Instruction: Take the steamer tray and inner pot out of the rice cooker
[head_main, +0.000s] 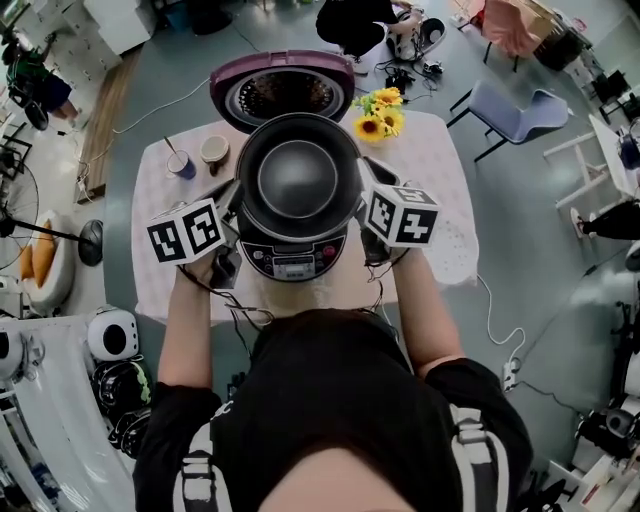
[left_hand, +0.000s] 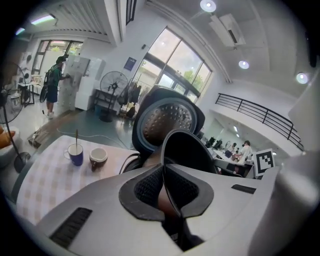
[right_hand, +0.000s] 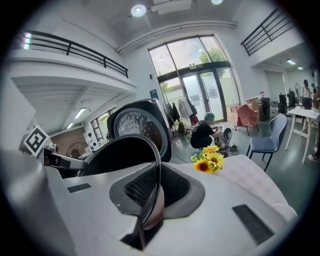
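L gripper (head_main: 238, 200), R gripper (head_main: 362, 195) clamped on 1 inner pot (head_main: 298, 178) rim; 2 cups (head_main: 214, 150) nearby.

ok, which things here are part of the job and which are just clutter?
Job:
inner pot, gripped at its rim by left gripper and right gripper
open rice cooker

Clutter:
blue mug
cup
sunflowers

Daylight pours in through the tall windows (right_hand: 197, 75) and the round ceiling lights (left_hand: 208, 5) glare white, so both gripper views are bright with soft shadows but strongly bowed and black at the corners, while the head view is duller, greyer and curved at its edges.
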